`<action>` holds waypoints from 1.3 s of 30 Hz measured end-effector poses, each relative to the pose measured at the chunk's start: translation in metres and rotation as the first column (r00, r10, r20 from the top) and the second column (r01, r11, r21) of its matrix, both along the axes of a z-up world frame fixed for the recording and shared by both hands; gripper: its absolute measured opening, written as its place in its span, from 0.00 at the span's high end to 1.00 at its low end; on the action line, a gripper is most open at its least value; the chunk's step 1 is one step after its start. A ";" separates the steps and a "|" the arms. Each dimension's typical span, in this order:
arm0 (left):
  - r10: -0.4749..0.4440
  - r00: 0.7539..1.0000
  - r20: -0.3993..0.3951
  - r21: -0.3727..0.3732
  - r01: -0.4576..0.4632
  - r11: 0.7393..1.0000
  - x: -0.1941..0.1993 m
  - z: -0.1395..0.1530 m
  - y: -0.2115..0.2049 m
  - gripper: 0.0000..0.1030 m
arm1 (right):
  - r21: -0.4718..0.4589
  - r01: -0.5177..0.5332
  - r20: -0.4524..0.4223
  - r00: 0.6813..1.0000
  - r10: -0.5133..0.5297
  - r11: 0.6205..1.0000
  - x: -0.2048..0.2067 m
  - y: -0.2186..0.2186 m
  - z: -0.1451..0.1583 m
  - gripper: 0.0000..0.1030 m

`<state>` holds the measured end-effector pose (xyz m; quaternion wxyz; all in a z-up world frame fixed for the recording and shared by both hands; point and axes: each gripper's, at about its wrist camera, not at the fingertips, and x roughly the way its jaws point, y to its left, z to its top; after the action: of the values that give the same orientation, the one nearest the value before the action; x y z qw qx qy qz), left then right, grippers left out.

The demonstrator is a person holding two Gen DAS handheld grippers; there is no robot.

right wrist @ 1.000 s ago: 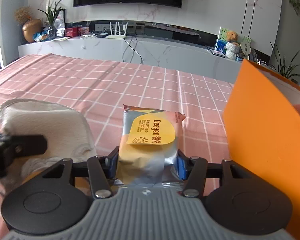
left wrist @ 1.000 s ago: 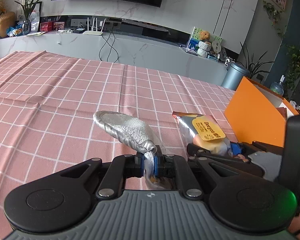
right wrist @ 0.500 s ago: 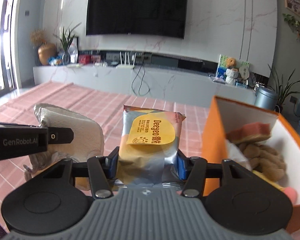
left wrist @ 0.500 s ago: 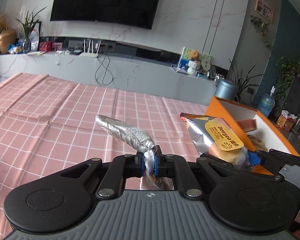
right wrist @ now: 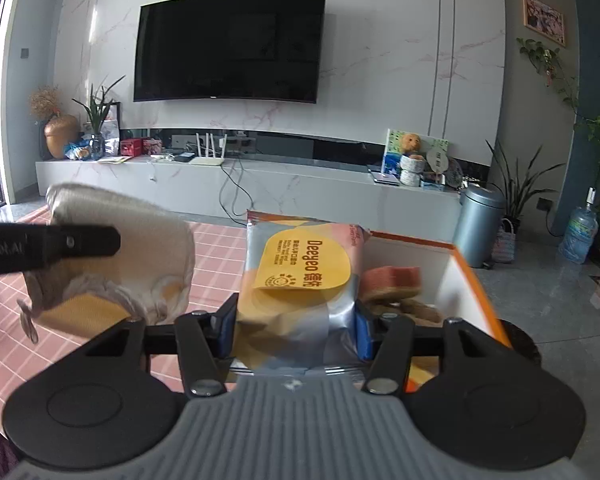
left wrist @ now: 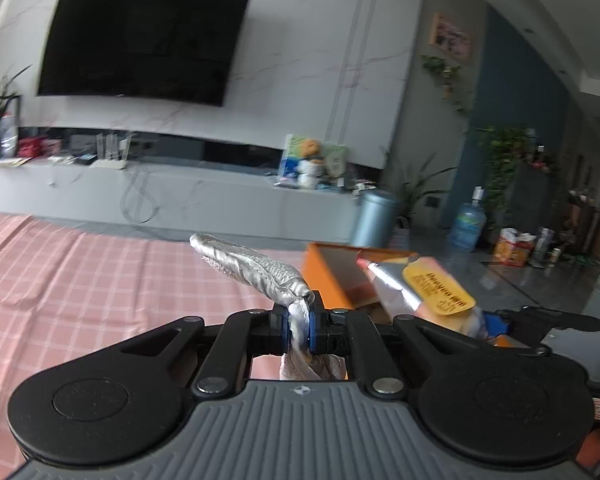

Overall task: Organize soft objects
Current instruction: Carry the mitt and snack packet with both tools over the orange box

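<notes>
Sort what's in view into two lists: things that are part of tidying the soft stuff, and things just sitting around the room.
Part of the job:
- silver pouch
- wipes packet
- orange box
- sponge in the box

Just sitting around:
- TV
- bin
- water bottle
- vase
- router

A home living room. A large dark television [right wrist: 229, 46] hangs on a marble-look wall above a long low white media console [right wrist: 260, 188] carrying a router [right wrist: 208, 158], boxes, a vase [right wrist: 60, 140] and a small stuffed toy [right wrist: 411, 146]. Potted plants [right wrist: 516, 188], a framed picture [right wrist: 544, 18], a lidded bin [right wrist: 478, 226] and a water jug [right wrist: 578, 234] stand along the glossy grey floor; pink checked cloth [left wrist: 80, 280] covers the bench.
</notes>
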<state>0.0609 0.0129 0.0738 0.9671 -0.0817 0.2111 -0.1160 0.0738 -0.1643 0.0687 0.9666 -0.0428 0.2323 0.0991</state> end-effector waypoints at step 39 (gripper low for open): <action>-0.369 0.871 -0.323 0.104 0.420 0.901 0.134 -0.058 -0.144 0.91 | -0.143 -0.067 -0.545 0.838 -0.022 0.987 0.130 -0.094 -0.067 0.42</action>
<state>0.1947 -0.1315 0.0159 0.8836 0.0299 0.3744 -0.2796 0.2039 -0.2585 0.0018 0.8529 -0.0912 0.5042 0.1001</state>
